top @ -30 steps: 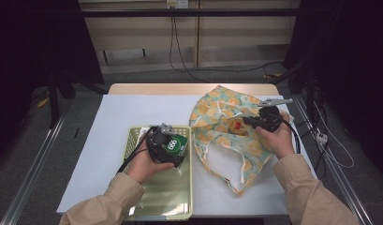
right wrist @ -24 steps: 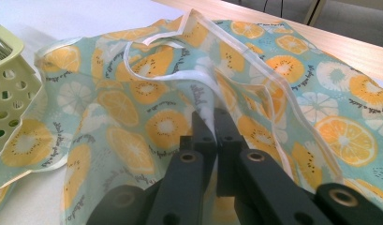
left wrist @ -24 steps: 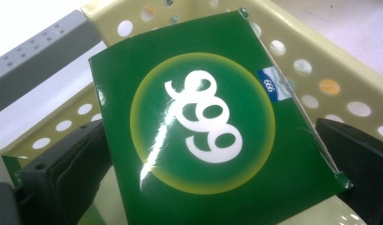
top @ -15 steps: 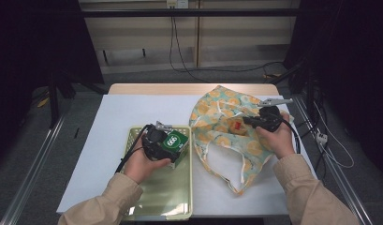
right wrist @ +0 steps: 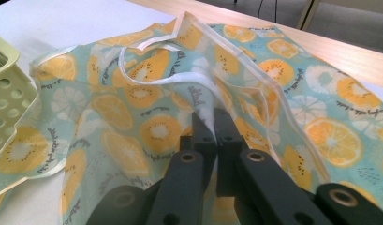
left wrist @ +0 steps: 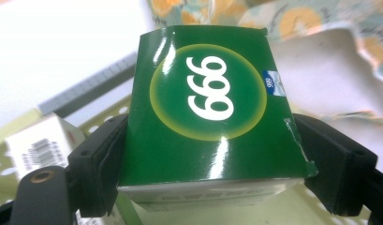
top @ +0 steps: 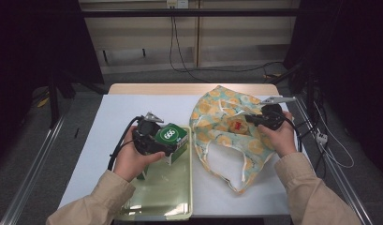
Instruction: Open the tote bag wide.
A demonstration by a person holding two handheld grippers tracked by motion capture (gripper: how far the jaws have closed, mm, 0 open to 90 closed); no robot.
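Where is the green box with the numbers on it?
In the high view the green box is left of centre, clamped in the left tool above the far right corner of the yellow-green tray, just left of the fruit-print bag.

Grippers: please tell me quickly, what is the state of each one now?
Left gripper: closed on the green box, above the tray.
Right gripper: closed on the bag fabric.
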